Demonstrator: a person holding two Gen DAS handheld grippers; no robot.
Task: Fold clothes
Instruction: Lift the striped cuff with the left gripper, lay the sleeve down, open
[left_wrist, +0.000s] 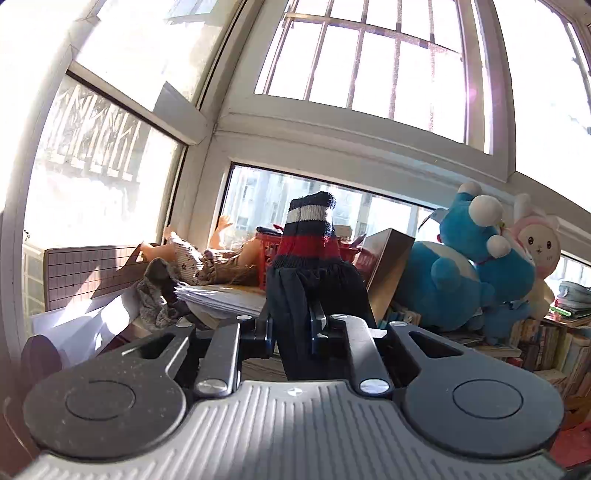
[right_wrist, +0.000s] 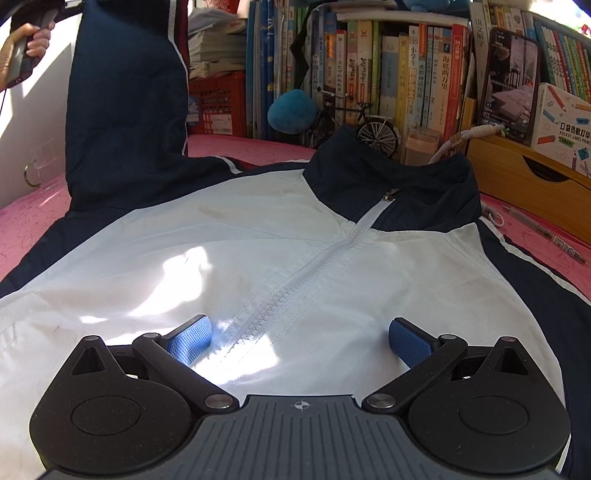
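On the pink tabletop (right_wrist: 33, 221), in front of the row of books (right_wrist: 388, 74), we record one jacket (right_wrist: 221, 258): white front panel, navy collar and sides, zip (right_wrist: 295, 280) closed up to the collar, lying face up and mostly flat.

Progress: early. We judge the first fold only begun; the body is still spread out, and the sleeve on the far side of the zip lies flat.

Sleeve (right_wrist: 125, 92): navy with white piping, lifted off the tabletop to the left of the zip. Its striped navy, red and white cuff (left_wrist: 310, 229) sticks up past our left tool (left_wrist: 291, 321), which is clamped nearly closed on the navy cloth.

Right tool (right_wrist: 299, 339): spread wide, holding nothing, one pad either side of the zip, low over the white panel.
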